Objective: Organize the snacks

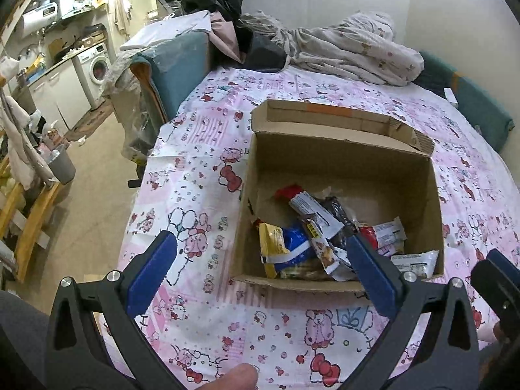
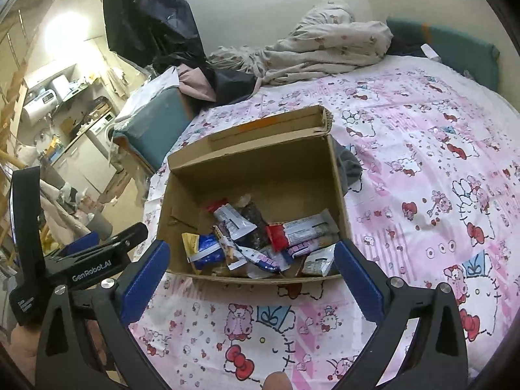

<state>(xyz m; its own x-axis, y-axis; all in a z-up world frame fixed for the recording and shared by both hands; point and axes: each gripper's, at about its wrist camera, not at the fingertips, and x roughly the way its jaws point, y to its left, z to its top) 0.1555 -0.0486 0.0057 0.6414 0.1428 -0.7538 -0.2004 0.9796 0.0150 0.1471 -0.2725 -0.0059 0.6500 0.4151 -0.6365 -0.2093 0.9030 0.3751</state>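
Snacks (image 2: pixel 260 240) piled in cardboard box (image 2: pixel 253 165) on bed — left gripper (image 1: pixel 263 266), right gripper (image 2: pixel 250 266) fingers spread wide, empty.

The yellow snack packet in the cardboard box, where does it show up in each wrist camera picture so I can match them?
Left wrist: the yellow snack packet lies at the box's near left corner, left of the blue packet.
Right wrist: the yellow snack packet lies at the same near left corner, lower centre-left.
Shared landmark: the cardboard box on the pink cartoon bedsheet.
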